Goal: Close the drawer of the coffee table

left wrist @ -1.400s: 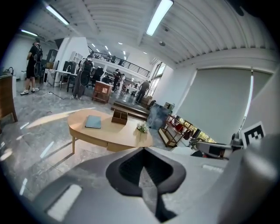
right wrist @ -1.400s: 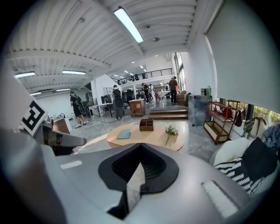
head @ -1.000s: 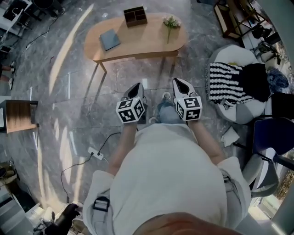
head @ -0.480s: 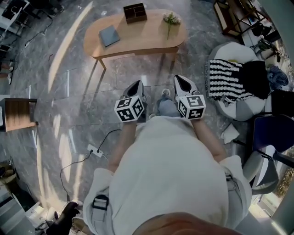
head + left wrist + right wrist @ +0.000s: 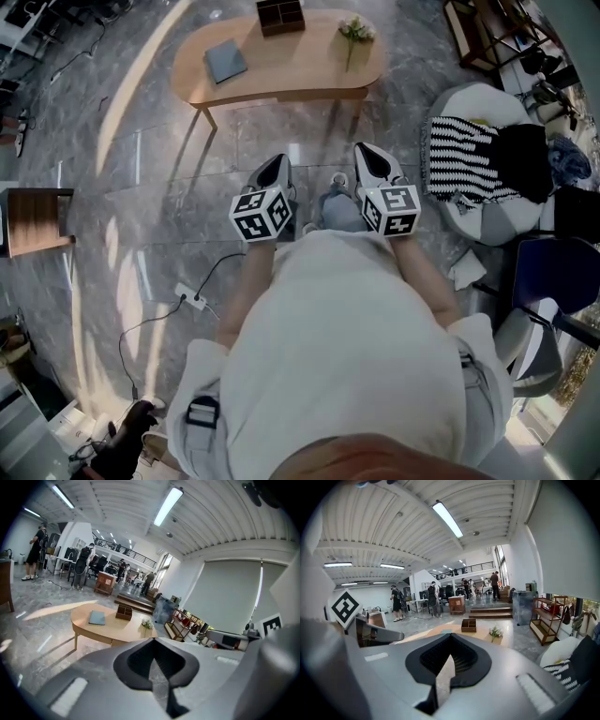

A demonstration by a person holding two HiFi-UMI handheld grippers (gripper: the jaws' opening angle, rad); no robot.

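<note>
Coffee table (image 5: 291,73) is pictured well ahead, open grey floor (image 5: 169,187) lying before its near edge, while the left gripper (image 5: 273,169) and right gripper (image 5: 368,157) are held fully closed on nothing.

no readable text anywhere

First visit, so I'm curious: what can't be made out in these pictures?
Drawer: head view, the coffee table top hides it; gripper views, too small to tell open or closed.
Brown box: head view, cut off by top edge.
Floor under the person: head view, their body hides it.
</note>
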